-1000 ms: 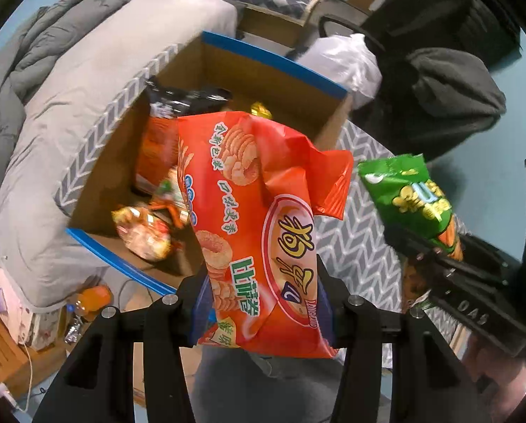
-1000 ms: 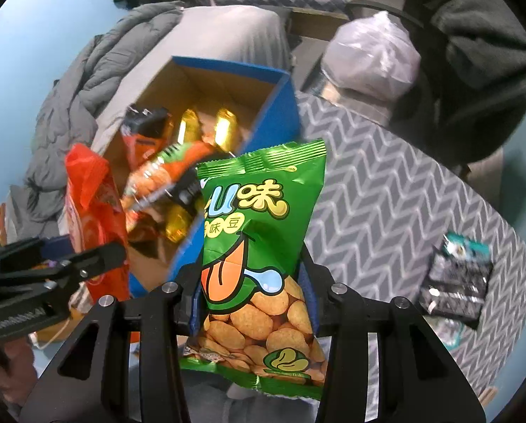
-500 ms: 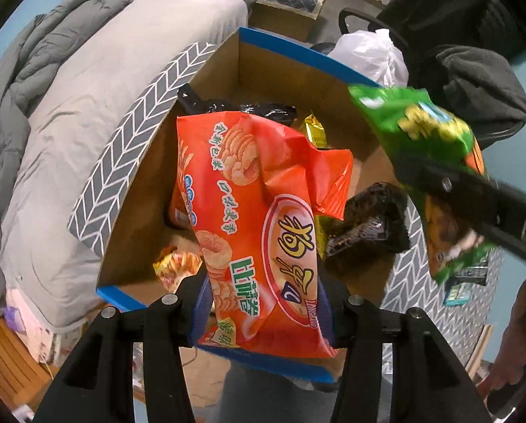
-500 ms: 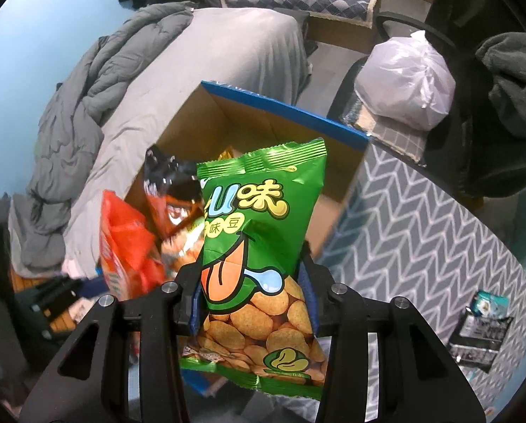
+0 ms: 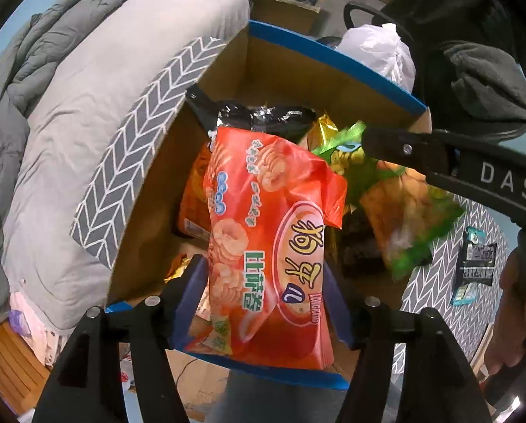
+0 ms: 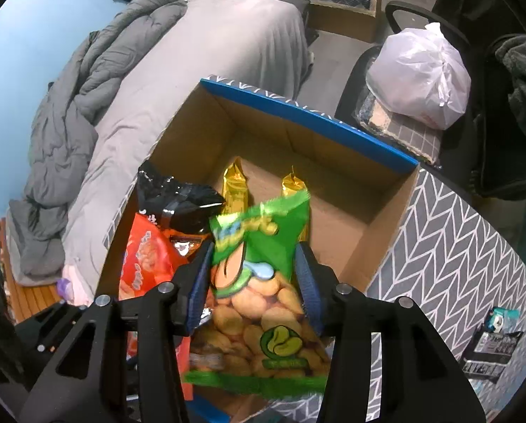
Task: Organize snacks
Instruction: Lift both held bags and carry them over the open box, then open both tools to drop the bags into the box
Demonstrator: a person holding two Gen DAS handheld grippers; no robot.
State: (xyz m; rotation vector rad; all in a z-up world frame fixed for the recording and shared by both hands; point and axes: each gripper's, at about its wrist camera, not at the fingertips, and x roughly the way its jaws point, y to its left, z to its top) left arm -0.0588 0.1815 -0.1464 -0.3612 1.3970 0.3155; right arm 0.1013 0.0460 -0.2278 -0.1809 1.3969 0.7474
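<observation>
Two bags over the box, both about to go in

Left gripper (image 5: 266, 278) is clamped on the orange bag (image 5: 273, 246); the right gripper (image 6: 252, 275) looks spread a bit around the blurry green bag (image 6: 263, 292), maybe letting go, can't say for sure. Cardboard box (image 6: 333, 120) already has a black bag (image 6: 181, 208) and gold packets (image 6: 234, 187) inside. Dark packets (image 6: 488, 352) on the table (image 6: 456, 246) are left to do.

place: home bedroom | evidence: bed (image 6: 227, 46), grey duvet (image 6: 86, 105), office chair (image 6: 403, 21)
</observation>
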